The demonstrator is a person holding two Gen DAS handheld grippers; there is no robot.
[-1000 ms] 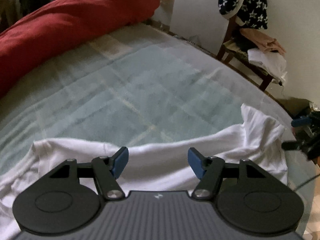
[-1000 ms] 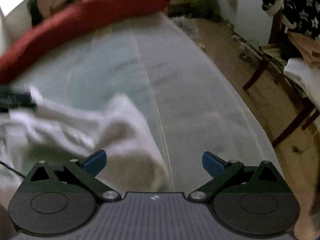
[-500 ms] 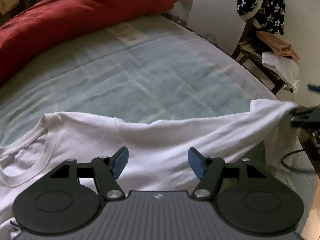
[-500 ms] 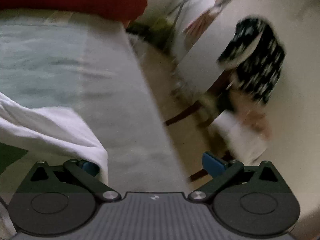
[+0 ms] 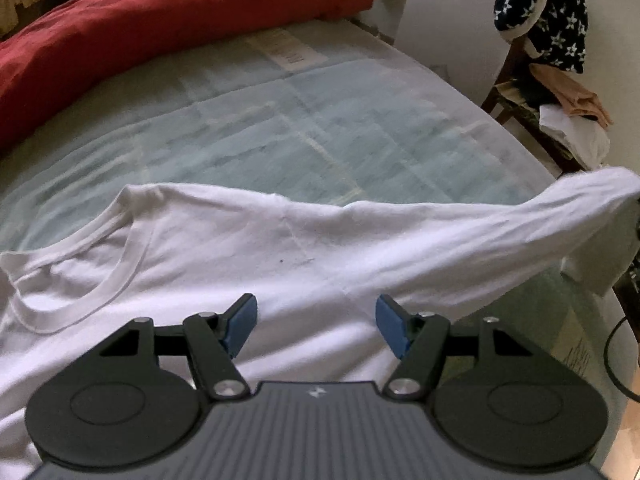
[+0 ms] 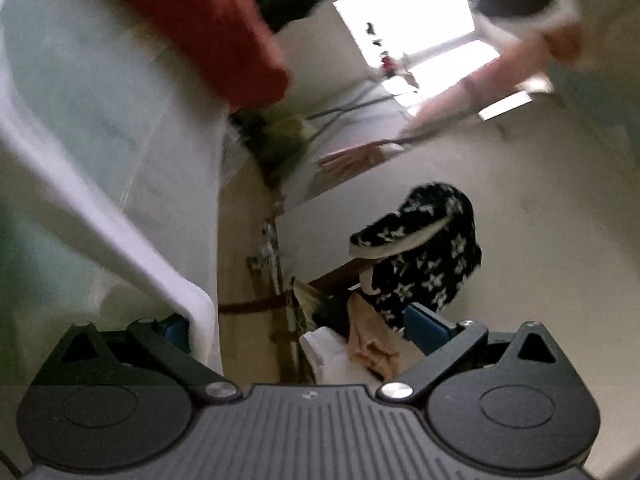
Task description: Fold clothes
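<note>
A white T-shirt lies spread on the bed, its neckline at the left. My left gripper hovers over the shirt's middle, open, with nothing pinched between the blue pads. The shirt's right end is lifted off the bed towards the right edge. In the blurred, tilted right wrist view that white cloth drapes over the left finger of my right gripper. Its jaws stand wide apart and the right pad is bare.
A light green sheet covers the bed, with a red duvet rolled along its far side. Right of the bed a wooden chair holds a star-patterned garment and folded clothes. A cable lies on the floor.
The left gripper moved over the shirt, bringing the neckline into view. The right gripper rolled and swung away from the bed, lifting the shirt's right end, which now hangs on its left finger.
</note>
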